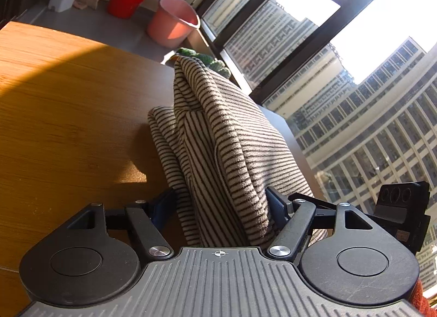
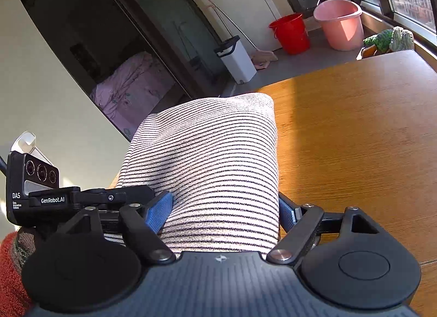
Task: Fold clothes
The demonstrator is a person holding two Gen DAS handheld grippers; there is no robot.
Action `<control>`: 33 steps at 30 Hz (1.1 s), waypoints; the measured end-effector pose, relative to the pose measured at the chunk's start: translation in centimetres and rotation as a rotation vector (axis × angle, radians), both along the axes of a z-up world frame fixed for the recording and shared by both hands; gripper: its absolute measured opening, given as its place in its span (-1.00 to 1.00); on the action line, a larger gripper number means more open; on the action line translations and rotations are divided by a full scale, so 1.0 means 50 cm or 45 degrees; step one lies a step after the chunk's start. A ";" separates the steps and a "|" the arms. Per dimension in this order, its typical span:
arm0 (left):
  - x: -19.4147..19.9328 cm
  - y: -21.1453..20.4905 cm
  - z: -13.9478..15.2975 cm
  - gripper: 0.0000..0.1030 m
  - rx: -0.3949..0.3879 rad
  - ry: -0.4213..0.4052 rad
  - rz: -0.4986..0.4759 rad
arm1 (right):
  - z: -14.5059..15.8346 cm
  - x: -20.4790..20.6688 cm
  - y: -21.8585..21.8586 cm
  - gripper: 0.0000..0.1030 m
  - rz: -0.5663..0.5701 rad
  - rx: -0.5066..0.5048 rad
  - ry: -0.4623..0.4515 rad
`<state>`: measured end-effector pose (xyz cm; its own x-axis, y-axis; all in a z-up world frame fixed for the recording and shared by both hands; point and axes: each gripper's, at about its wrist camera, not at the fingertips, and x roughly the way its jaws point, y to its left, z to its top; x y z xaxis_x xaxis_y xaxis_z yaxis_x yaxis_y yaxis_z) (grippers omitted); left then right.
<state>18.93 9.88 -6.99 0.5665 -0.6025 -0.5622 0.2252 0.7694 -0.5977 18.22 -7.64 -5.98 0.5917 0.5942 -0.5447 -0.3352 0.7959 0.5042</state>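
A cream garment with thin dark stripes [image 1: 218, 136] hangs bunched in folds over the wooden table [image 1: 68, 115]. My left gripper [image 1: 221, 205] is shut on its near edge, blue pads pressed against the cloth on both sides. In the right wrist view the same striped garment [image 2: 207, 158] stretches smooth and taut away from me. My right gripper [image 2: 224, 207] is shut on that end, one blue pad [image 2: 159, 212] showing at the left. The fingertips themselves are hidden by fabric in both views.
A pink bucket [image 2: 340, 23] and a red bucket [image 2: 291, 33] stand on the floor beyond the table [image 2: 355, 131], beside a white bin [image 2: 237, 60]. A green potted plant [image 2: 382, 40] sits by the window. Large windows [image 1: 341, 71] run along the far side.
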 end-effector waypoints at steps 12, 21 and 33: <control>-0.012 0.214 0.049 0.22 0.206 -0.068 0.335 | 0.018 0.101 0.317 0.53 0.226 -0.138 -0.167; 0.019 0.249 0.048 0.27 0.162 -0.098 0.402 | 0.006 0.126 0.329 0.53 0.205 -0.128 -0.201; 0.010 0.243 0.073 0.18 0.175 -0.177 0.398 | 0.018 0.126 0.337 0.54 0.229 -0.193 -0.270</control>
